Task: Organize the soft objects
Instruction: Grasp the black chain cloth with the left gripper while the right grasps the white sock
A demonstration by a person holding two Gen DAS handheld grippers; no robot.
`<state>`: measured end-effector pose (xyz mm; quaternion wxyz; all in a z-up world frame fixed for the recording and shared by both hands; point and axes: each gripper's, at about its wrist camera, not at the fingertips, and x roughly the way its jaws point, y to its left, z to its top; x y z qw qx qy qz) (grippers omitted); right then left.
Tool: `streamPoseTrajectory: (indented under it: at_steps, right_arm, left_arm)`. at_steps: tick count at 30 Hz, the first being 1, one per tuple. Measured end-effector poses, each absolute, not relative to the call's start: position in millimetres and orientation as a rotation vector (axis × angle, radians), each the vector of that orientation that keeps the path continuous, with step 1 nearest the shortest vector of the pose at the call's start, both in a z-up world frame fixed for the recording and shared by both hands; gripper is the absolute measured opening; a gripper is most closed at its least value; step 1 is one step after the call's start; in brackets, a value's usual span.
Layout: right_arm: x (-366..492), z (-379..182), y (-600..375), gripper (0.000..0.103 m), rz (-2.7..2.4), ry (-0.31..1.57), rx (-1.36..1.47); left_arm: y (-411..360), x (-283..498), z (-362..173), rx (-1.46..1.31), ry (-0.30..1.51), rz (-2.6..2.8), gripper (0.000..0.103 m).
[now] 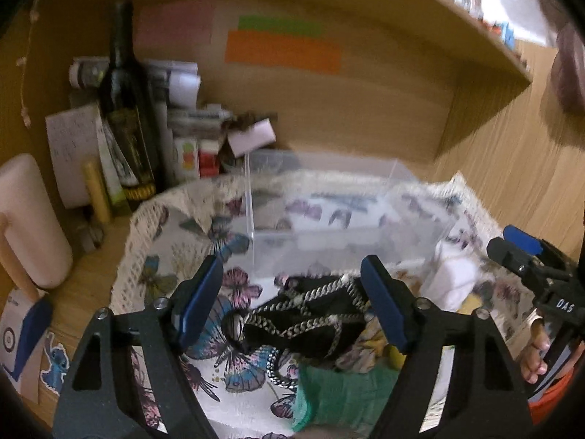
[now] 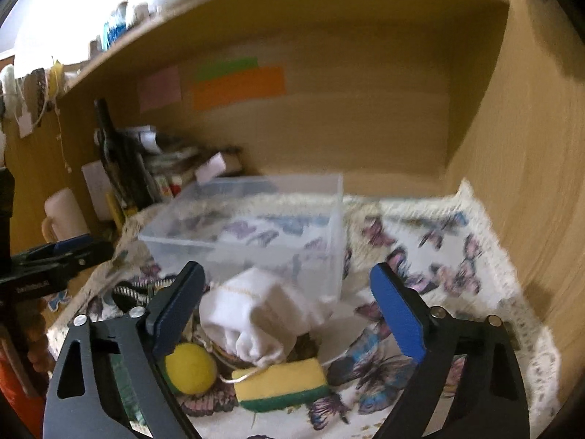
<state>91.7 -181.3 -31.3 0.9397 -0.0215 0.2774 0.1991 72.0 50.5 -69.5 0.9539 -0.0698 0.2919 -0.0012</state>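
sponge [image 2: 279, 384]: yellow/green | ball [image 2: 190, 367]: yellow | cloth [image 2: 420, 256]: butterfly print | pouch [image 2: 256, 314]: seemingly white

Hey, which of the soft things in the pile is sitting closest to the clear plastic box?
The white cloth pouch. It lies right against the front of the clear box, while the yellow ball and yellow-green sponge sit nearer the right gripper.

A wooden counter [image 2: 519, 197] inside a shelf alcove carries a butterfly-print cloth [image 2: 438, 256] with a lace edge. Ahead of the right claw [image 2: 289, 314], a clear plastic box [image 2: 256, 226] stands on the cloth. Between its fingers lie a white cloth bag [image 2: 256, 311], a yellow ball [image 2: 190, 367] and a yellow-green sponge [image 2: 281, 384]. A dark bottle [image 1: 126, 109] stands far left of the left claw [image 1: 292, 303].
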Motion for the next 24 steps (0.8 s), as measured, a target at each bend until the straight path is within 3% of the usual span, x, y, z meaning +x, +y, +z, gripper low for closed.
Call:
streamPoseTrajectory:
  at_steps: [5,10,13,15,19,21,24]
  right_arm:
    - [101.8,-53.6,-171.9,0.087,0.454,0.655,-0.028]
    - [110.4,-67.3,-163.6,0.071,0.489,0.716,-0.037]
    - [112.1,-70.5,-163.7,0.054,0.502,0.731,-0.038]
    - [112.3,-71.5,-163.6,0.039,0.512,0.737,-0.043]
    - [108.7,-70.2,-164.1,0.024,0.495,0.715,-0.064]
    - [107.5,-67.6,-165.7,0.012,0.493,0.706,-0.063]
    - [102.6,-59.0,-171.0,0.01,0.489,0.674,-0.06]
  left_arm:
    - [50.0,89.6,-101.2,-0.15,0.721,0.0,0.078]
    - [46.3,102.2,-124.7,-0.146,0.819,-0.027,0.078]
    - [47.5,99.9,-125.5,-0.152,0.815,-0.039,0.077]
    - [46.7,98.1,-126.2,-0.15,0.813,-0.051,0.067]
    - [43.9,92.2,-127.2,-0.145,0.815,-0.112,0.048]
    - [42.5,90.5,-126.4,-0.137,0.813,-0.115,0.034]
    - [44.8,88.2,-122.4,-0.139,0.804,-0.112,0.027]
